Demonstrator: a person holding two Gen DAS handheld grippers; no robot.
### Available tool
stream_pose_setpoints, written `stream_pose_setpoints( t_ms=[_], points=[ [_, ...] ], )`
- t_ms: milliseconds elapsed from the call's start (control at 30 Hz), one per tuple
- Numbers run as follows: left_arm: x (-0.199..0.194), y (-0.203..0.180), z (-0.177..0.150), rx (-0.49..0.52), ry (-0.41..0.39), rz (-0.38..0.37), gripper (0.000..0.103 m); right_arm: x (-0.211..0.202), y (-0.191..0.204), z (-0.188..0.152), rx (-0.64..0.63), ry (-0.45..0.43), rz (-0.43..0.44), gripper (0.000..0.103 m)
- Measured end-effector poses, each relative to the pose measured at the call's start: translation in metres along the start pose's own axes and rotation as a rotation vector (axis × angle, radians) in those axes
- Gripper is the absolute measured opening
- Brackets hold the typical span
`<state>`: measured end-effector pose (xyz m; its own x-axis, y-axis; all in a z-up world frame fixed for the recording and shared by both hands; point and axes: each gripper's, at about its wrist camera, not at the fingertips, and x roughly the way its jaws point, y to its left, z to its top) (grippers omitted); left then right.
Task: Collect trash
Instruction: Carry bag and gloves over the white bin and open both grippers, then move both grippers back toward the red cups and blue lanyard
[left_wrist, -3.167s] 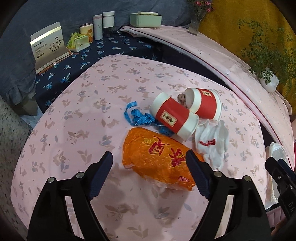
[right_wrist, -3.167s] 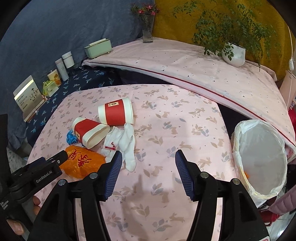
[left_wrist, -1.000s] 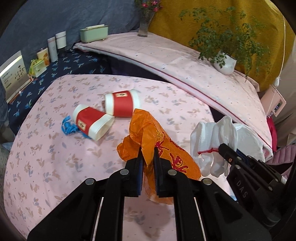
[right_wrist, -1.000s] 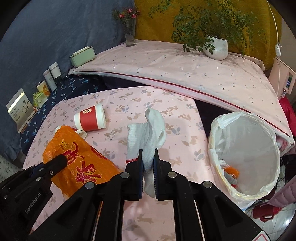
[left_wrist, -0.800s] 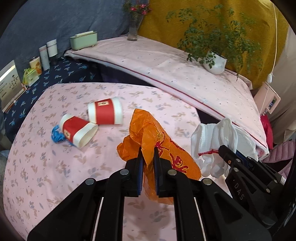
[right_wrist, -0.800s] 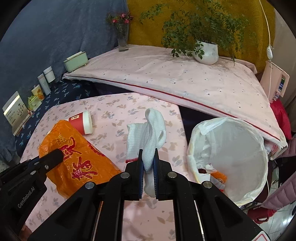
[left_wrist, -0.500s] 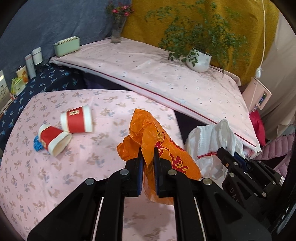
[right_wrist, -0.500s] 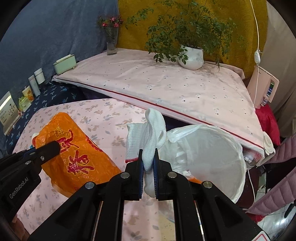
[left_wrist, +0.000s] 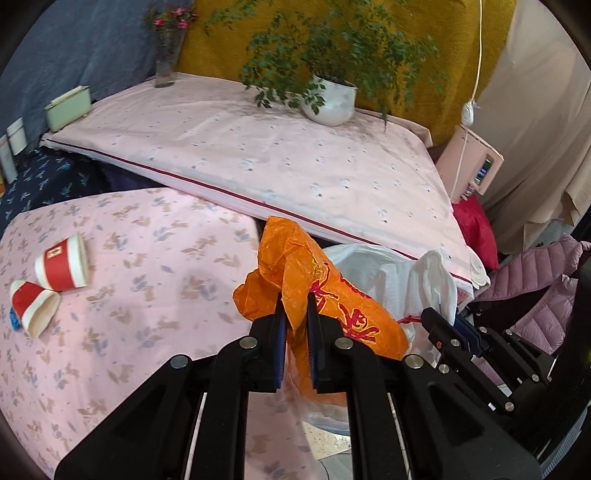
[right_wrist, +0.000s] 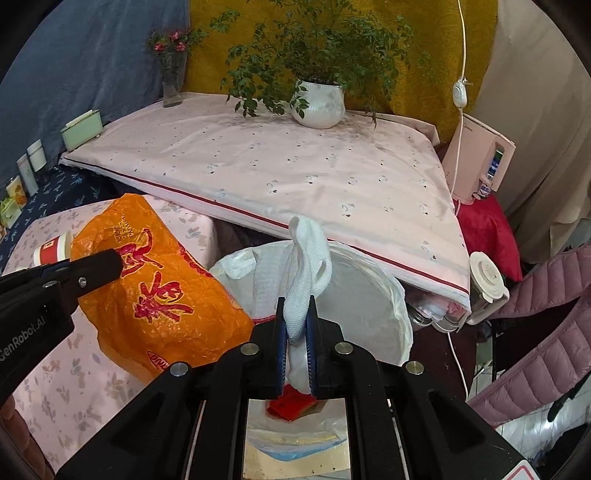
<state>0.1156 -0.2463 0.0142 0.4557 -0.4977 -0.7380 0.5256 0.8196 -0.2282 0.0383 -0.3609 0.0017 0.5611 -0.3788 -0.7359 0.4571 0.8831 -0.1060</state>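
Two pinched loads: left gripper (left_wrist: 294, 308) clamps the orange bag (left_wrist: 325, 295), right gripper (right_wrist: 295, 314) the white glove (right_wrist: 306, 266). Released off-centre, either may miss the lined bin (right_wrist: 373, 295), since the bag hangs at its rim.

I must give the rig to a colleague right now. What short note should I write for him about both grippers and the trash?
Left gripper: shut on the orange plastic bag, held up beside the bin.
Right gripper: shut on the white glove, held above the white-lined trash bin.
Done: both pieces are lifted off the table; the bin already holds some trash.
Left: drop the glove and the bag into the bin, then collect the two red paper cups and the blue scrap lying on the pink floral table.
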Motion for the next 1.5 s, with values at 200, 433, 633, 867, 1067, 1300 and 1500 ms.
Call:
stream_pose_setpoints(
  t_ms=[200, 433, 633, 867, 1067, 1300, 1500],
  points=[
    [0.020, -0.013, -0.002, 0.013, 0.030, -0.008, 0.032, 0.004, -0.015, 0.000, 0.019, 0.008, -0.028, 0.009],
    [0.016, 0.004, -0.005, 0.011, -0.007, 0.094, 0.055, 0.006, -0.010, 0.003, 0.034, -0.004, -0.018, 0.017],
    [0.011, 0.029, -0.007, -0.020, -0.015, 0.143, 0.055, 0.006, 0.003, 0.006, 0.024, -0.014, 0.004, 0.030],
    [0.003, 0.052, -0.011, -0.045, -0.016, 0.174, 0.055, -0.002, 0.027, 0.008, -0.011, -0.028, 0.026, 0.038],
    [-0.005, 0.078, -0.015, -0.072, -0.015, 0.201, 0.055, -0.007, 0.052, 0.009, -0.028, -0.031, 0.062, 0.039],
    [-0.016, 0.109, -0.023, -0.092, -0.014, 0.242, 0.056, -0.010, 0.090, 0.009, -0.056, -0.029, 0.105, 0.041],
    [-0.033, 0.142, -0.029, -0.100, -0.027, 0.293, 0.061, -0.013, 0.126, 0.006, -0.073, -0.023, 0.150, 0.045]
  ],
)
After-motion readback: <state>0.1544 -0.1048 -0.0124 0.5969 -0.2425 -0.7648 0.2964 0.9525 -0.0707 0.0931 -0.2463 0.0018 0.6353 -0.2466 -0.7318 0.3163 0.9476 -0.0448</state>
